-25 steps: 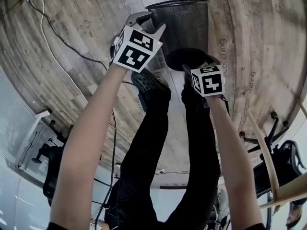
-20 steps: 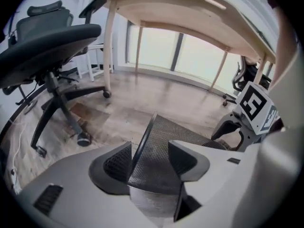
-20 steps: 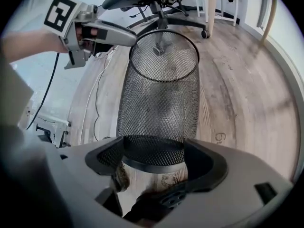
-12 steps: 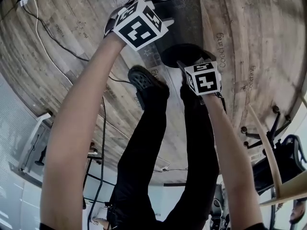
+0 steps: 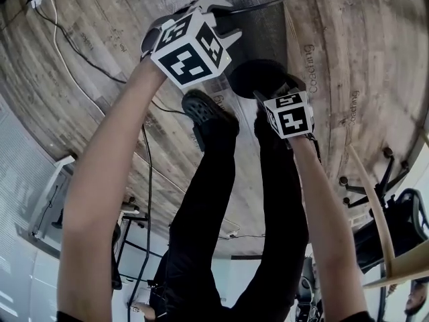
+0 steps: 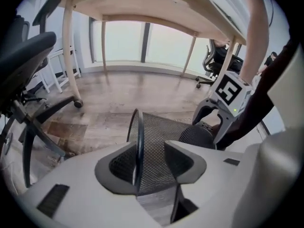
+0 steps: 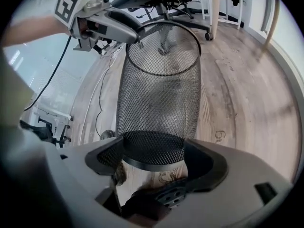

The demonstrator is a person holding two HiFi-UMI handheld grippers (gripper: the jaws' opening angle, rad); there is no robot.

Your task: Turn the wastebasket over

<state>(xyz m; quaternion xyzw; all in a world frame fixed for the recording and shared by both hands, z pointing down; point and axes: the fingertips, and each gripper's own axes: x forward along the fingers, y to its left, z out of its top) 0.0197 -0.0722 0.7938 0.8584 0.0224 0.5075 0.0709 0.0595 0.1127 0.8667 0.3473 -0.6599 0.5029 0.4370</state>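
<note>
The black mesh wastebasket point(image 5: 261, 25) lies tilted over the wood floor, with its open rim far from me and its base near me. My left gripper point(image 5: 224, 22) is at the rim. In the left gripper view the rim wire point(image 6: 138, 141) runs between the jaws of the left gripper point(image 6: 151, 158). They are closing, and a gap still shows beside the rim. My right gripper point(image 5: 278, 86) is at the base. In the right gripper view its jaws point(image 7: 154, 156) are shut on the round base of the wastebasket point(image 7: 159, 80), one pad on each side.
The person's legs and dark shoes point(image 5: 201, 113) stand just below the basket. A cable point(image 5: 74, 39) runs over the floor at left. An office chair point(image 6: 28, 80) and a wooden table point(image 6: 142, 8) stand beyond the rim. Another chair point(image 5: 395, 227) is at right.
My left gripper has rolled and shifted up and left along the basket's rim. The right gripper has stayed on the base.
</note>
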